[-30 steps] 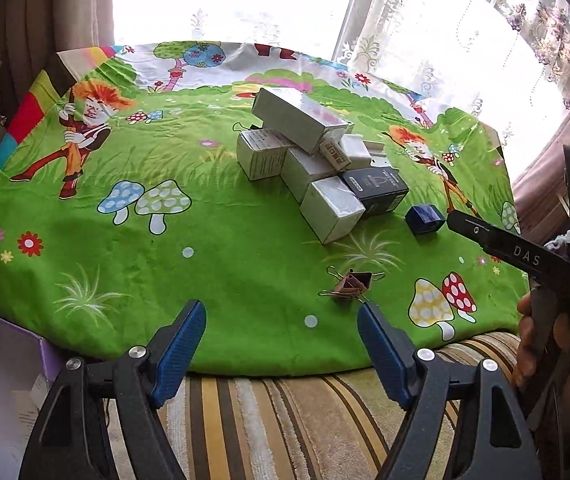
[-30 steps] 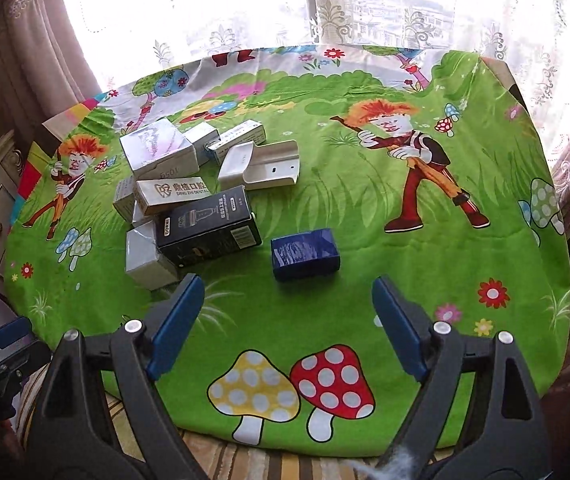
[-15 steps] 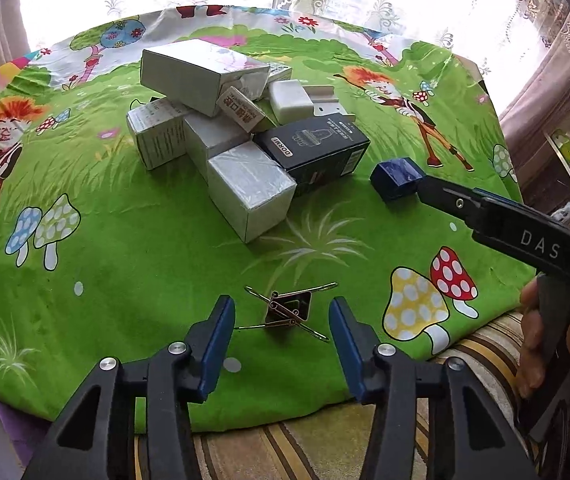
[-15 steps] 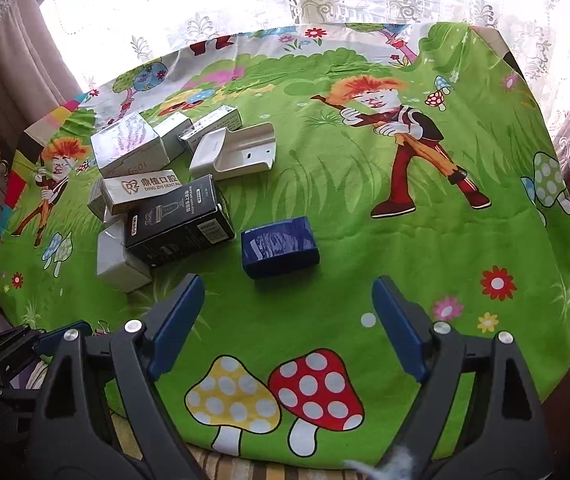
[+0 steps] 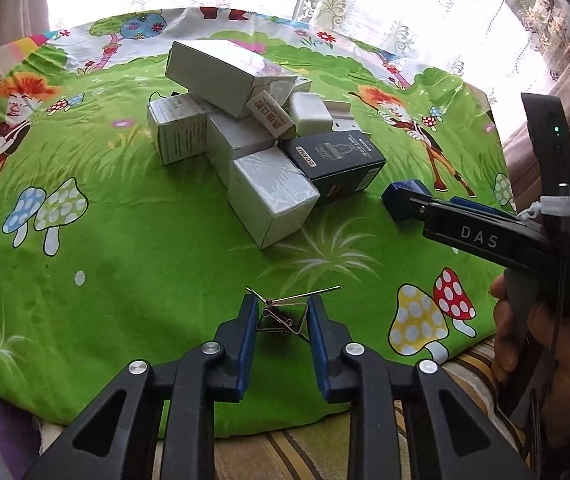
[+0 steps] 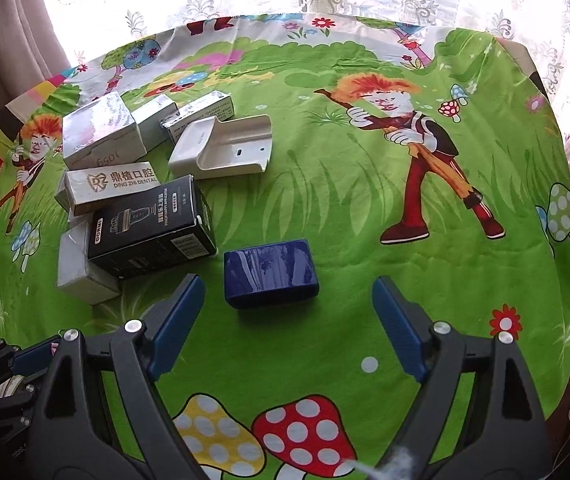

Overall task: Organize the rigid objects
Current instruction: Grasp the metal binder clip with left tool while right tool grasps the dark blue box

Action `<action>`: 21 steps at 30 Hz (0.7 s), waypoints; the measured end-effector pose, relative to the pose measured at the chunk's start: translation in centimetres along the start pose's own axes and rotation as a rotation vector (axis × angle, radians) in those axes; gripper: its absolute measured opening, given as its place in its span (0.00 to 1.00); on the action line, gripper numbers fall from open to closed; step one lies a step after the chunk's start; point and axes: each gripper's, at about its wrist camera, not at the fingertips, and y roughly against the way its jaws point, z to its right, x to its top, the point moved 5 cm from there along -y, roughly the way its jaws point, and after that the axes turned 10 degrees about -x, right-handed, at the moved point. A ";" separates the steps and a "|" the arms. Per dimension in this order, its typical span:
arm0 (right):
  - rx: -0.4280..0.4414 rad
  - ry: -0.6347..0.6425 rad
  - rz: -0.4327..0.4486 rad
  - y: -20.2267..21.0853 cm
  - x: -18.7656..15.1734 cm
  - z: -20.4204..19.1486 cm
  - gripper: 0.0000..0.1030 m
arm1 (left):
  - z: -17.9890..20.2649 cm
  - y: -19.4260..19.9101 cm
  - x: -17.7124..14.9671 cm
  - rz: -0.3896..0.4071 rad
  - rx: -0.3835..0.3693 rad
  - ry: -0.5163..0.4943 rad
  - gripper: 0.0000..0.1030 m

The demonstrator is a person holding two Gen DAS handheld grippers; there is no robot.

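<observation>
My left gripper (image 5: 279, 314) clamps the binder clip (image 5: 283, 314), its body half hidden between the pads. My right gripper (image 6: 287, 304) gapes wide before the blue box (image 6: 271, 272); the box pile's (image 5: 245, 132) rear boxes are occluded.

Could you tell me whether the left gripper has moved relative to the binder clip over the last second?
Yes. The left gripper advanced over the tablecloth and its jaws closed around the binder clip.

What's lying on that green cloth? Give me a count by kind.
Pale boxes: 7, as far as the pile shows
Black box: 1
Blue box: 1
White holder: 1
Clip: 1
Total: 11
</observation>
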 end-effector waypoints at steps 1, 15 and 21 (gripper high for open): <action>-0.008 0.009 -0.004 -0.2 0.0 -0.2 0.85 | -0.1 0.2 0.0 0.008 0.000 0.003 0.25; -0.015 0.074 -0.034 -1.1 -0.3 -1.6 0.53 | -0.7 1.9 -0.3 0.062 -0.007 0.037 0.25; -0.010 0.090 0.007 0.6 -0.6 -2.0 0.53 | -1.3 3.7 -0.9 0.102 0.000 0.069 0.25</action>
